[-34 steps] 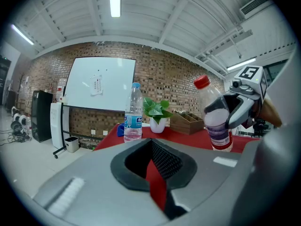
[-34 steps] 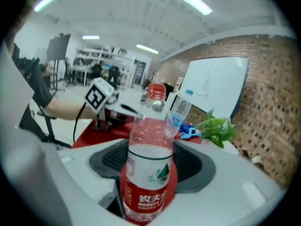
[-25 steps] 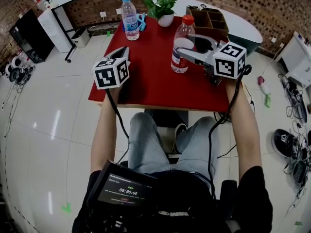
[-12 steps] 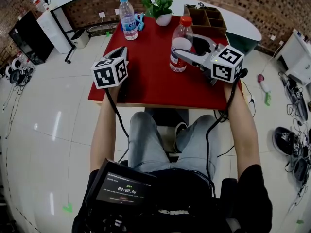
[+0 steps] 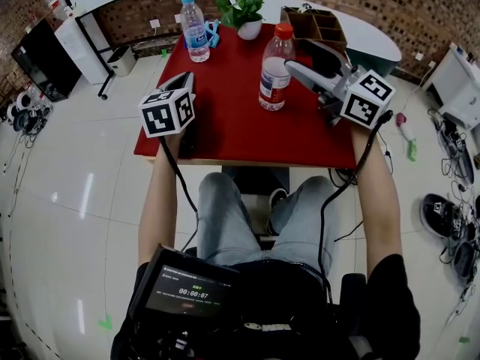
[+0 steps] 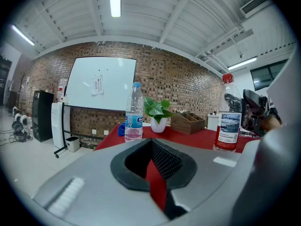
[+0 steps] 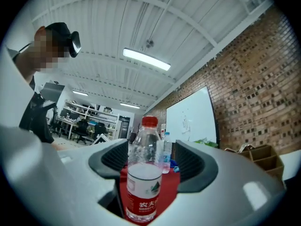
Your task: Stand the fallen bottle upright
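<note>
Bottle upright; the task appears essentially complete.
The red-capped bottle [image 5: 275, 67] stands on its base on the red table [image 5: 225, 130], upper centre of the head view. The right gripper [image 5: 301, 55], just right of it, has its jaws apart around the bottle with no contact visible. The left gripper [image 5: 184, 82], centre left, has its jaws together and holds nothing. Judged remaining: withdrawal only.

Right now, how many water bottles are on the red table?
2. A red-capped bottle stands upright near the middle of the table. A blue-capped bottle stands upright at the far left corner, beside the potted plant. No other bottle shows.
</note>
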Available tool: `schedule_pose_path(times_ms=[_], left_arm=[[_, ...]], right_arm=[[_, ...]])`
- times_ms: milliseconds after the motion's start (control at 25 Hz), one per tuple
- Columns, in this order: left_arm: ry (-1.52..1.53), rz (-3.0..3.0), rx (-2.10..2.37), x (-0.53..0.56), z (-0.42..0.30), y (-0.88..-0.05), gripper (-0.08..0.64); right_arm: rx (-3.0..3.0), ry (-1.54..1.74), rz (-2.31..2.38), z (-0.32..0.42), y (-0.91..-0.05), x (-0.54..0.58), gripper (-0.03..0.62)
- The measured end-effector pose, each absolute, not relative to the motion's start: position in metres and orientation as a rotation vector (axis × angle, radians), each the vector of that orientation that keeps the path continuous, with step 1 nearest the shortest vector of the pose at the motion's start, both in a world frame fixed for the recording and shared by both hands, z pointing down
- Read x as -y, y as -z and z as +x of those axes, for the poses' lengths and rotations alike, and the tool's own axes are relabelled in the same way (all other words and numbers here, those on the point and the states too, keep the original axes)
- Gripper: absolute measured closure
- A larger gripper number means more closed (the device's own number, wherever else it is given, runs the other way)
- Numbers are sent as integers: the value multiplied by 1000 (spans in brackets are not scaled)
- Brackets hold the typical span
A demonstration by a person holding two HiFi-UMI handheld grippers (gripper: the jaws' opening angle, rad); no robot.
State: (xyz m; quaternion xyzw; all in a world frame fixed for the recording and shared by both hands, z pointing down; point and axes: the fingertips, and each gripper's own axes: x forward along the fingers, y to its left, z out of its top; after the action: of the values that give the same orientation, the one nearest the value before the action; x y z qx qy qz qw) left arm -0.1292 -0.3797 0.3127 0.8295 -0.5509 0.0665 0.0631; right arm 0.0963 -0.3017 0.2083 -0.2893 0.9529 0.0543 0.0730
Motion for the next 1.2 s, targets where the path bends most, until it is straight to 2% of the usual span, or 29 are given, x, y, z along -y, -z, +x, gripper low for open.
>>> schedule_pose_path(times_ms=[200,280,360,400,680,880,1200], left_arm=[[-203,2506,1671,381,-130,-312,554],[-205,2504,1670,381,-130,-312,554],[-204,2504,1666,380,-130,-313,554],[-203,2504,1664,381,-129,-314,554],[-201,2505,1667,380,-129,-313,554],[-196,2510,1662,381,-128,-313,554],[-196,2516,1659,379,-126,-313,554]], right_arm=[[-2682,-201,-1183,151,-207,317,286],[-2644,-182,-1373,172,-220,327,317],[-2589,-159,-1577,193,-235,337,535],[-2562,-149,-1661,201,-241,340,589],[-2558,-59,-1937,216,-285,354,589],[-2493,268,-2047,238,-320,367,589],[-2465,263,-2082,241,-320,365,589]])
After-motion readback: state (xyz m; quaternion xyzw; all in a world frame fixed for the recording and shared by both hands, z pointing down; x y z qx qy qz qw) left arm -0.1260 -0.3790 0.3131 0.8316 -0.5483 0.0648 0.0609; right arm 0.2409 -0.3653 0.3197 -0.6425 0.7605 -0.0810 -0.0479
